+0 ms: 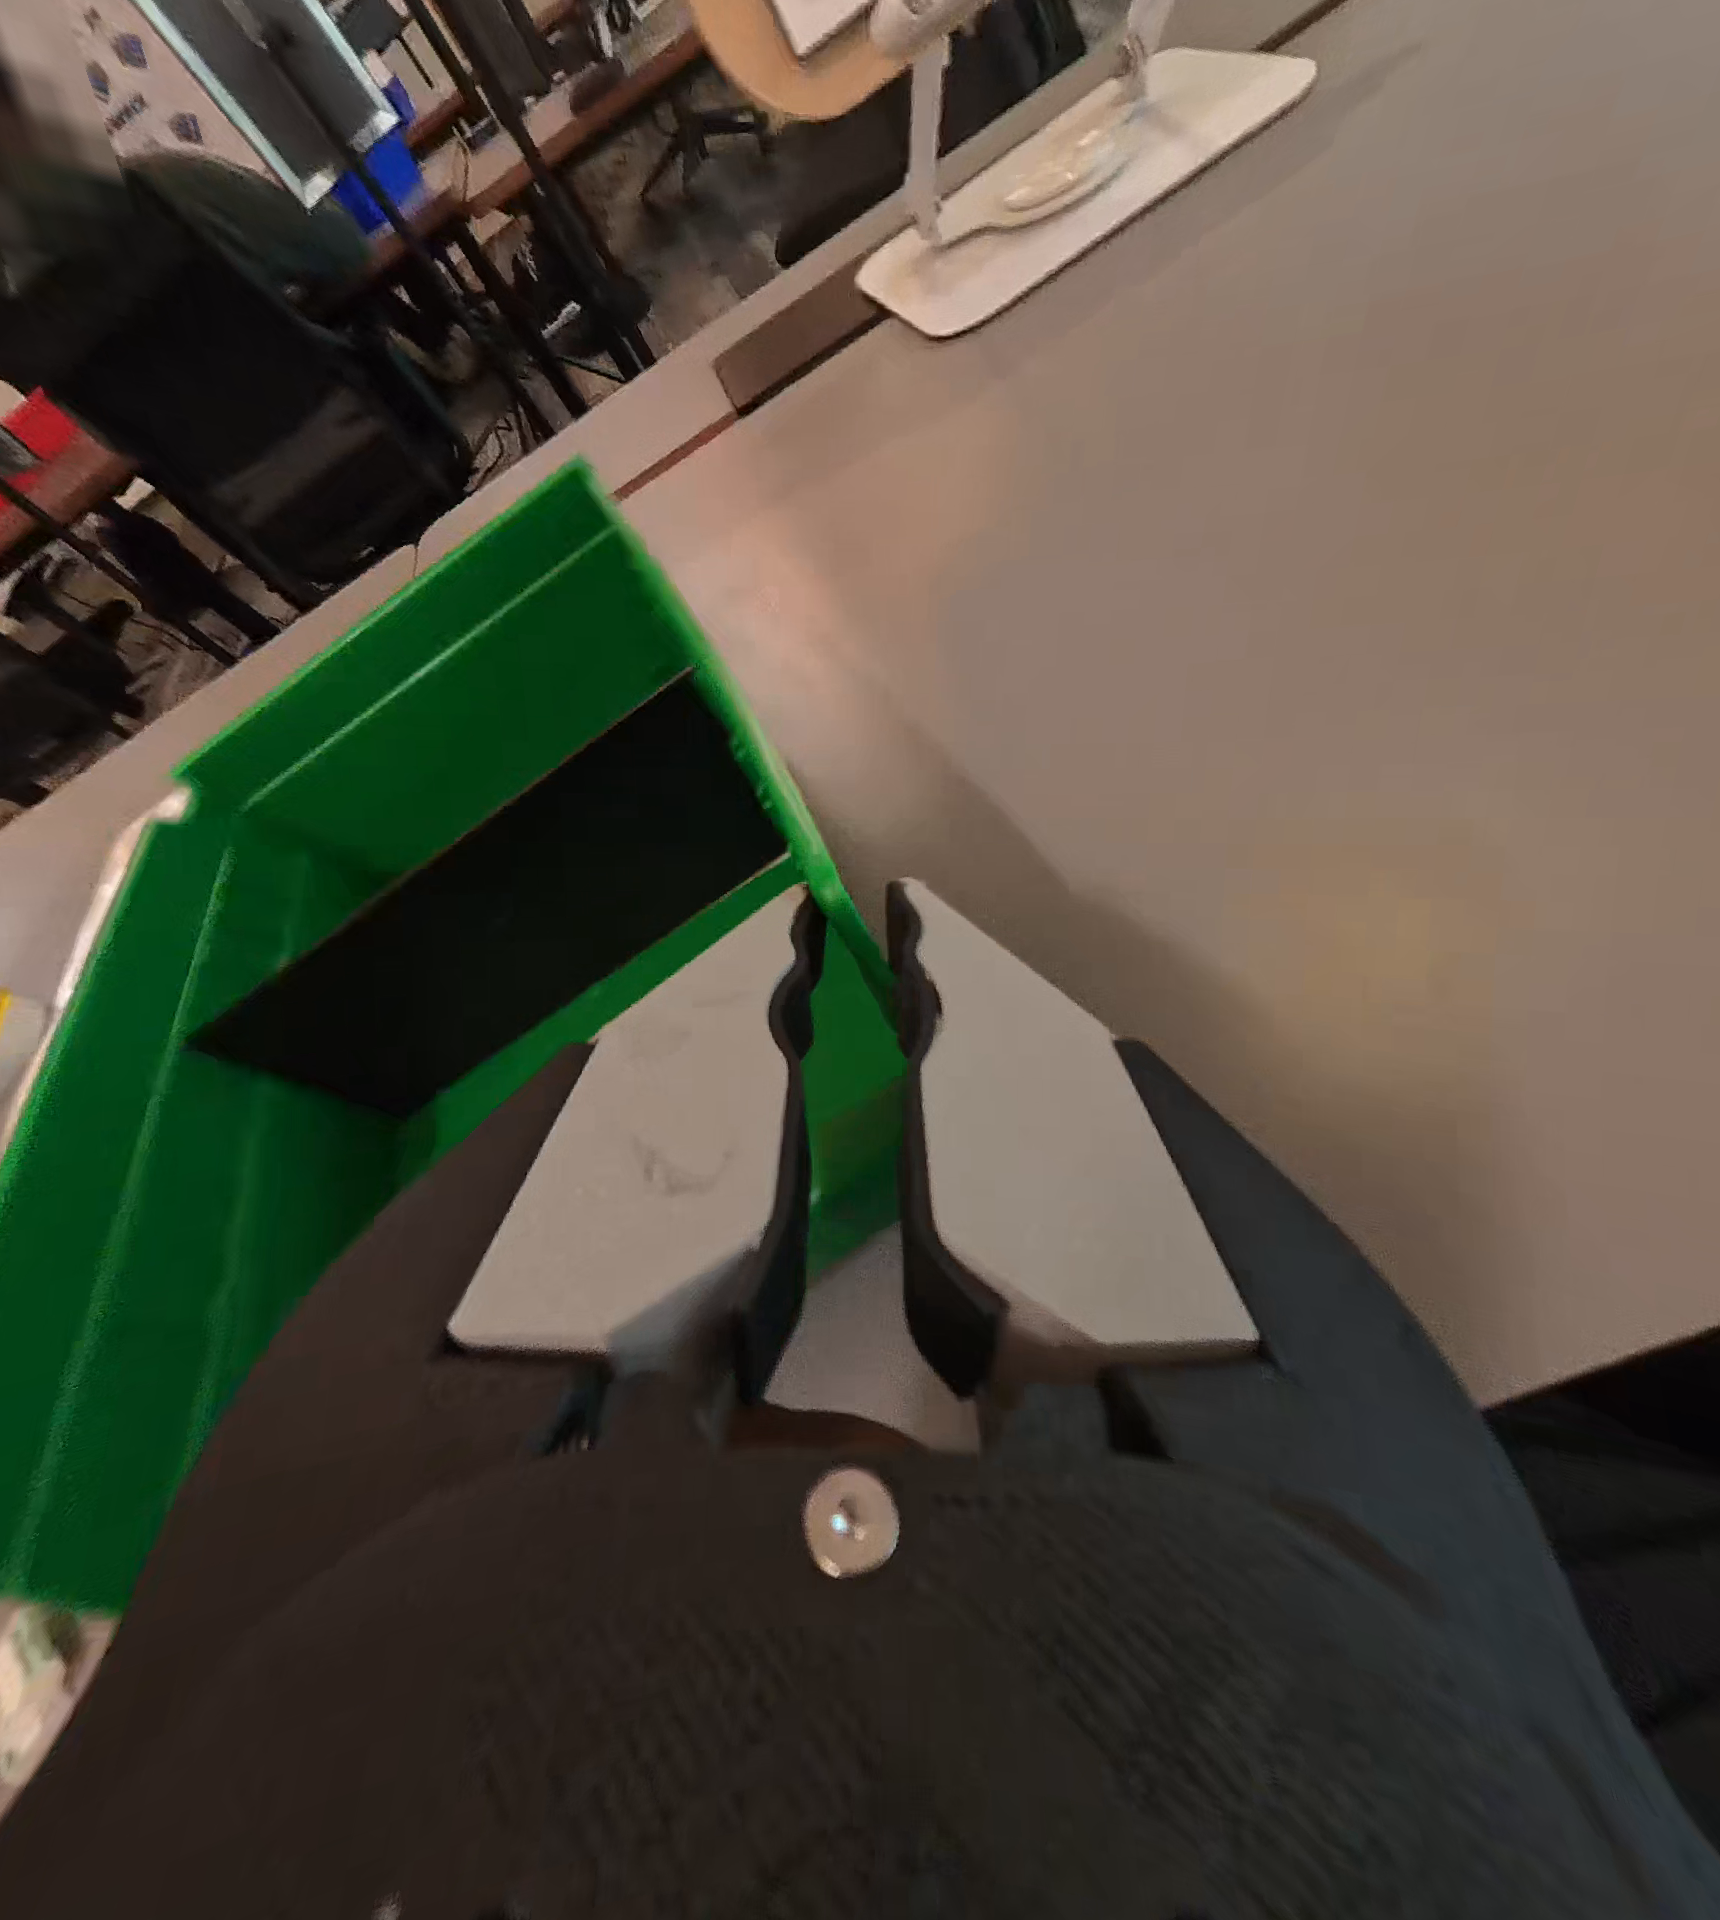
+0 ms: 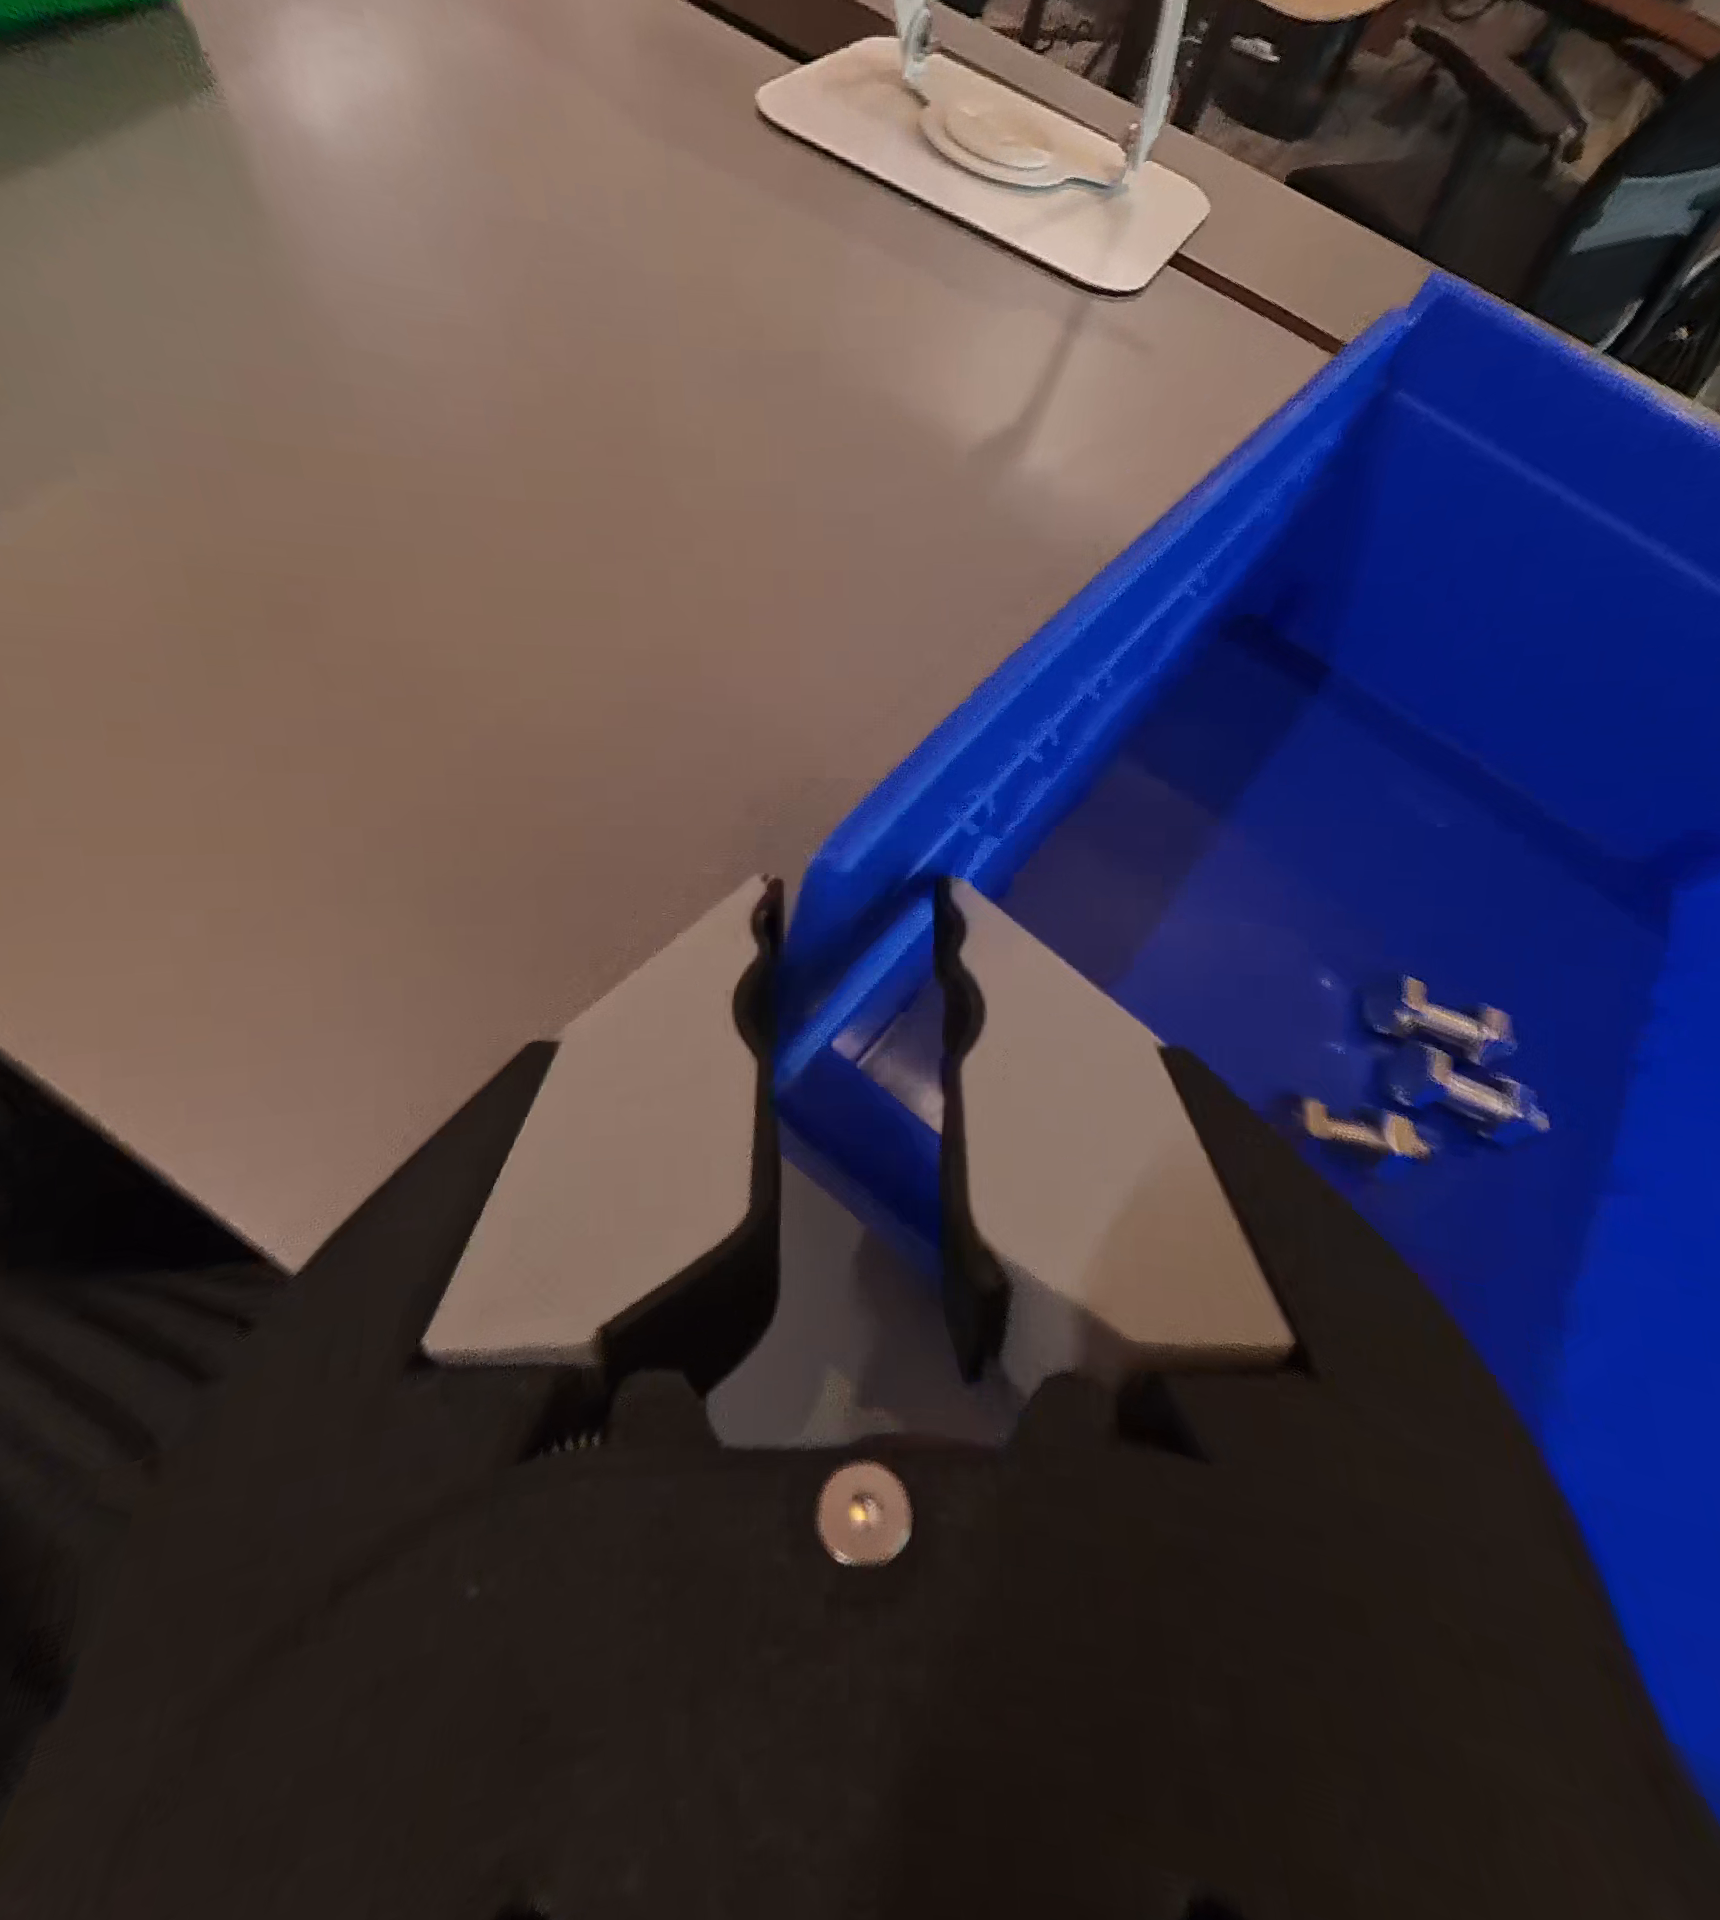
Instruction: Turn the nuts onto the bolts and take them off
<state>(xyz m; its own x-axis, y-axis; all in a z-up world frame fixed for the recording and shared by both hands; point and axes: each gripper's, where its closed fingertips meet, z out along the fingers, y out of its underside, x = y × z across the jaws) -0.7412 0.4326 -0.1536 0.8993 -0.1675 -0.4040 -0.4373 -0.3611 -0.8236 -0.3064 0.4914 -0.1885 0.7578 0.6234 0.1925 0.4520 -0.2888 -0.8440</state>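
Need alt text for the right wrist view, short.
The right tool straddles the near corner wall of a blue plastic bin, its fingers apart and holding nothing. Three small silver bolts with nuts lie on the bin floor; a grey table stretches left.

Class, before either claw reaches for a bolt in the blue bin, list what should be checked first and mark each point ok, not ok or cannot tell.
1. Bolts present in the blue bin: ok, three lie on its floor.
2. Nuts on those bolts: cannot tell, too blurred.
3. Right claw free: ok, open with nothing between its fingers, straddling the bin's near corner.
4. Left claw free: ok, fingers apart and holding nothing, at the edge of the green bin.
5. Green bin contents: cannot tell, only a dark floor shows.
6. Table between the bins: ok.
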